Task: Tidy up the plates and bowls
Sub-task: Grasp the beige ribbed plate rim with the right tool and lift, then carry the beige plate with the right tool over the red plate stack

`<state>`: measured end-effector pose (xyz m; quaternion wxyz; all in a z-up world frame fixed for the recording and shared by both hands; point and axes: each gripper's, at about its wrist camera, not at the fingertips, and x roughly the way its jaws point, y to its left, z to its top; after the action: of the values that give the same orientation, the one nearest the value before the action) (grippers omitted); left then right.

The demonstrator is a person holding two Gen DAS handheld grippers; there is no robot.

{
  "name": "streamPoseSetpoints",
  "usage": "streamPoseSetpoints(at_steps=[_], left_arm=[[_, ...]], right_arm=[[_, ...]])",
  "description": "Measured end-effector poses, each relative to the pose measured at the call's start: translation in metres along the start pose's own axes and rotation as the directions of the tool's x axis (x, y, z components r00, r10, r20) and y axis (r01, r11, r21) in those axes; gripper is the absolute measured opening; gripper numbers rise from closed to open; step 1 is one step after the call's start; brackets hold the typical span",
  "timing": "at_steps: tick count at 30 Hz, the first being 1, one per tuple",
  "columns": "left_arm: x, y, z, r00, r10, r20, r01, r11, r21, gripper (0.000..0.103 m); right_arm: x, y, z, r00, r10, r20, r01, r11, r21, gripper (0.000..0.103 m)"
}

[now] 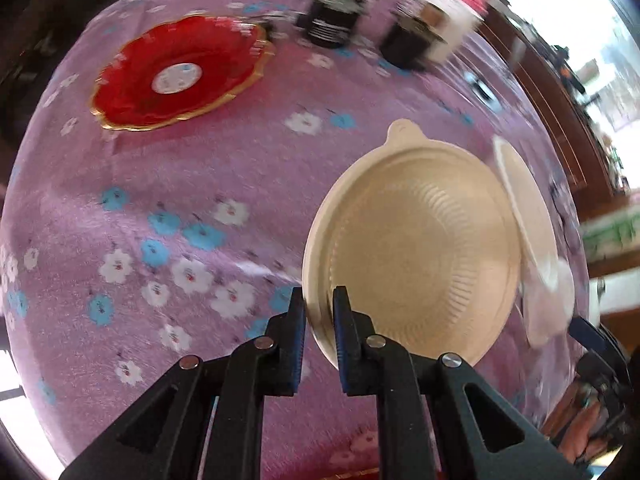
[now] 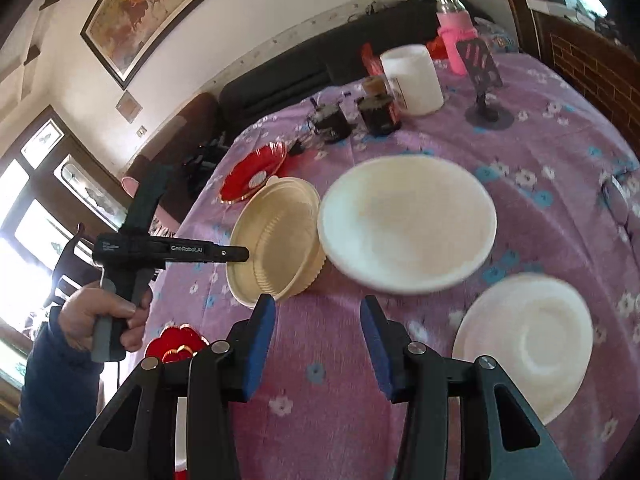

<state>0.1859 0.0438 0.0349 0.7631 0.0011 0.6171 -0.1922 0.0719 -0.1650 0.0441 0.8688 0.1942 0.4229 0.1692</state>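
Observation:
My left gripper (image 1: 318, 312) is shut on the rim of a beige ribbed bowl (image 1: 416, 248) and holds it tilted above the purple flowered tablecloth (image 1: 160, 200). In the right wrist view the left gripper (image 2: 240, 254) holds that beige bowl (image 2: 276, 236) at its left rim. A white bowl (image 2: 408, 220) sits tilted right beside it, touching or overlapping it; it shows as a white edge in the left wrist view (image 1: 532, 240). Another white bowl (image 2: 528, 340) lies at the right. My right gripper (image 2: 318, 320) is open and empty, just short of the bowls.
A red scalloped plate with gold rim (image 1: 180, 76) lies at the far left of the table (image 2: 256, 176). Black jars (image 2: 332, 120), a white cup (image 2: 416, 80), a pink bottle (image 2: 454, 32) and a phone stand (image 2: 484, 80) stand at the back. A red item (image 2: 176, 346) lies near the front left edge.

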Motion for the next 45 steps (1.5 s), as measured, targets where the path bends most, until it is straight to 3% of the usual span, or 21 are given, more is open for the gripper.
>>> streamPoseSetpoints(at_steps=[7,16,18,19,25,32,41,45], left_arm=[[0.002,-0.056,-0.029,0.998,-0.002,-0.059,0.011,0.987,0.159,0.012],[0.001,-0.112,-0.074,0.994,-0.009,-0.109,0.036,0.969,0.244,0.013],[0.000,-0.120,-0.086,0.993,-0.019,-0.113,0.046,0.968,0.248,0.013],[-0.003,-0.124,-0.093,0.994,-0.023,-0.105,0.049,0.966,0.253,0.013],[-0.006,-0.146,-0.127,0.996,-0.027,-0.080,0.048,0.960,0.276,0.014],[-0.007,-0.169,-0.169,0.996,-0.035,0.083,0.009,0.957,0.290,0.018],[0.001,-0.178,-0.198,0.955,-0.044,0.293,-0.032,0.968,0.250,0.025],[0.005,-0.186,-0.201,0.934,-0.007,0.358,-0.084,0.967,0.239,0.031]], right_arm=[[-0.004,-0.025,-0.030,0.999,-0.035,-0.020,0.036,0.997,0.072,0.048],[-0.021,-0.058,-0.064,0.999,-0.048,-0.021,0.050,0.989,0.139,0.047],[-0.026,-0.060,-0.073,0.998,-0.067,-0.023,0.069,0.990,0.125,0.024],[-0.030,-0.061,-0.078,0.998,-0.062,-0.016,0.063,0.990,0.126,0.019],[-0.057,-0.067,-0.101,0.998,-0.064,0.016,0.062,0.989,0.133,0.013],[-0.089,-0.076,-0.123,0.997,-0.065,0.046,0.058,0.988,0.142,0.012],[-0.086,-0.073,-0.128,0.994,-0.101,0.051,0.095,0.990,0.105,0.015],[-0.085,-0.071,-0.130,0.990,-0.128,0.058,0.122,0.987,0.102,0.015]])
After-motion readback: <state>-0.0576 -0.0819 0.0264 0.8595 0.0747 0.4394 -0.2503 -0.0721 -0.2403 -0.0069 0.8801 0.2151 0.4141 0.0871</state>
